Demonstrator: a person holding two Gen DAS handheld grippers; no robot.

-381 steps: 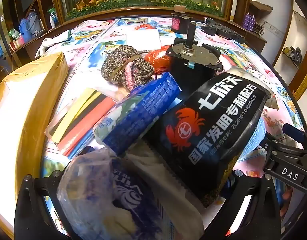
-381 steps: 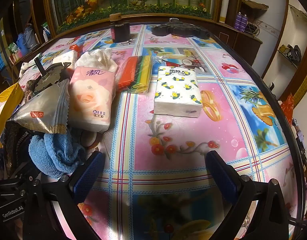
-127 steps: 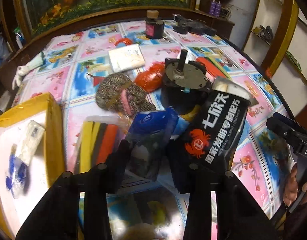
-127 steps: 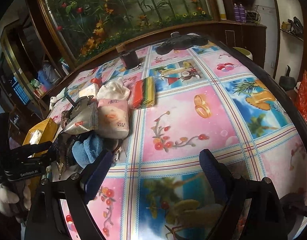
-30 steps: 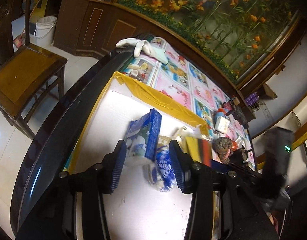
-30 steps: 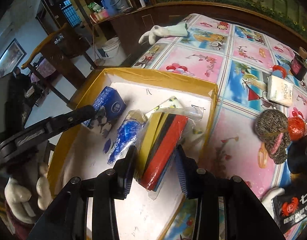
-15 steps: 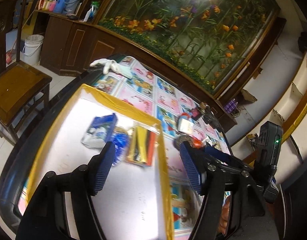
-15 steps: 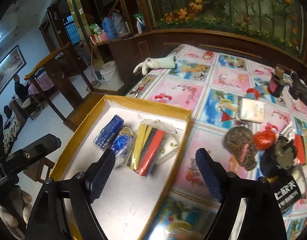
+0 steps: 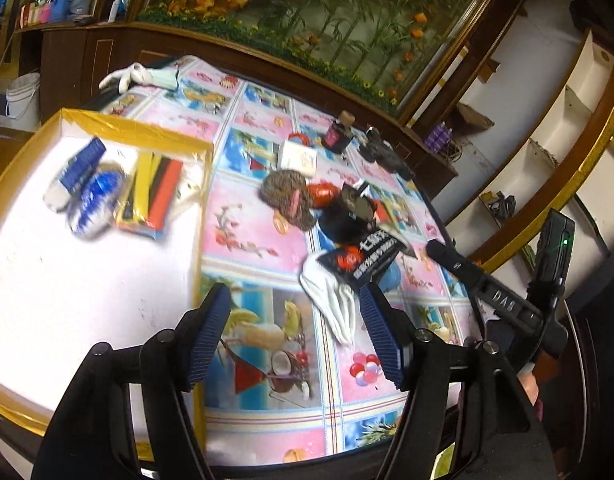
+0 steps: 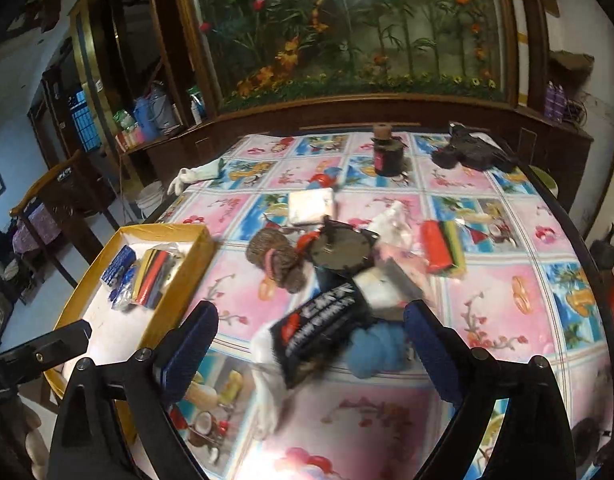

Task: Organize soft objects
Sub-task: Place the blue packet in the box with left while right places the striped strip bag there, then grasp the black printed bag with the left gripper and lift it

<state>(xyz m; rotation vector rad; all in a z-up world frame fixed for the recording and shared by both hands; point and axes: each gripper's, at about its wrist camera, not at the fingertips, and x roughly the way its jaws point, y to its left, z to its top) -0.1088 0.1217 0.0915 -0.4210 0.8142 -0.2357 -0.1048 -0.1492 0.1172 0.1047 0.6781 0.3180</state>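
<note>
Soft objects lie in two groups around the yellow-rimmed box (image 10: 195, 268). Inside it, toward its far end, sit a blue tissue pack (image 10: 117, 261), a blue-and-white wrapped pack (image 10: 123, 286) and a bundle of coloured cloths (image 10: 155, 272), side by side. Beside the box on the tablecloth (image 10: 507, 320) is the pile yet to be sorted: a black crab-printed bag (image 10: 323, 324) over a white cloth (image 10: 267, 392), touching a blue towel (image 10: 377, 346), with a brown knitted piece (image 10: 279, 260) beyond.

That pile lies straight ahead of the right gripper (image 10: 311, 348), whose jaws are wide apart and empty; the bag's long axis runs diagonally across them. The left gripper (image 9: 295, 332), also open and empty, is nearer the box, with the white cloth (image 9: 335, 304) just ahead of its right pad. I judge the right the better placed.

Motion blur smears the pile, and what lies under the bag is hidden.
</note>
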